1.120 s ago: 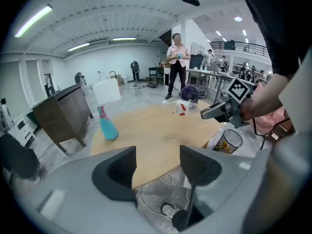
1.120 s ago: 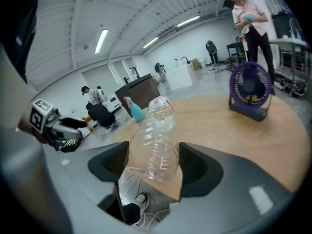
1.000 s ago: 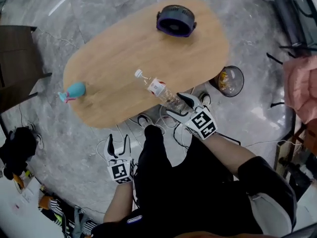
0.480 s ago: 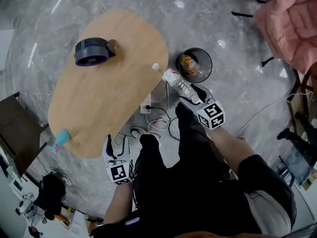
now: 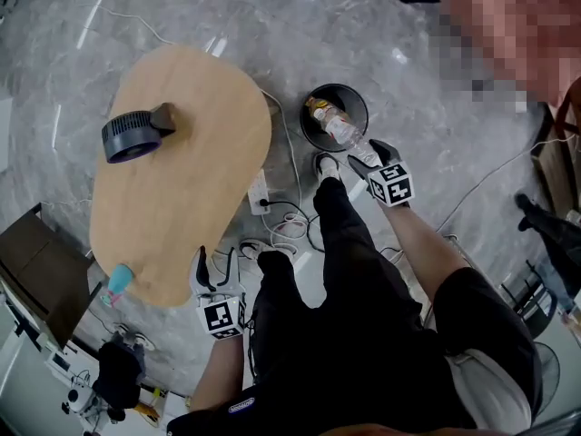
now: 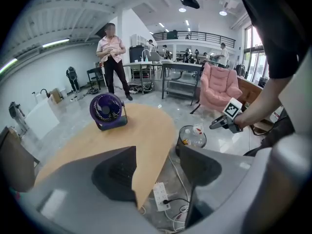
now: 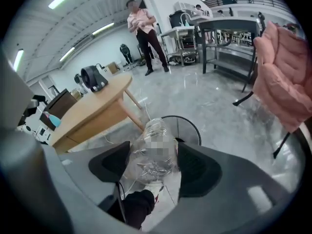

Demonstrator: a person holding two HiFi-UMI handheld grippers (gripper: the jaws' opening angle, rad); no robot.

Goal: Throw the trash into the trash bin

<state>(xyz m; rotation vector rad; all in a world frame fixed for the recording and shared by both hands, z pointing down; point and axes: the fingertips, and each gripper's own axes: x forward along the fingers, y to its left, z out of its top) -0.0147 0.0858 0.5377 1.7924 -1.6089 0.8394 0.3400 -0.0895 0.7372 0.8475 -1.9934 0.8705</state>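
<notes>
My right gripper [image 5: 365, 153] is shut on a clear plastic bottle [image 5: 341, 131], whose neck points over the round black trash bin [image 5: 311, 137] on the floor. Through the right gripper view the crumpled bottle [image 7: 152, 152] sits between the jaws, with the bin's rim [image 7: 192, 125] just beyond it. Some trash [image 5: 316, 109] lies inside the bin. My left gripper [image 5: 216, 266] hangs open and empty near my left leg, by the table's near end. The left gripper view catches the bin [image 6: 191, 137] and the right gripper [image 6: 220, 124] holding the bottle above it.
An oval wooden table [image 5: 182, 189] stands left of the bin, carrying a purple fan [image 5: 132, 134] and a blue object [image 5: 118, 281] at its near tip. A power strip [image 5: 259, 193] and cables [image 5: 292, 225] lie on the floor between table and bin. A pink armchair [image 7: 285, 77] stands at right.
The right gripper carried the bottle off the table edge and rightward until it sits over the bin. My head view swung with it. The left gripper stayed low and open.
</notes>
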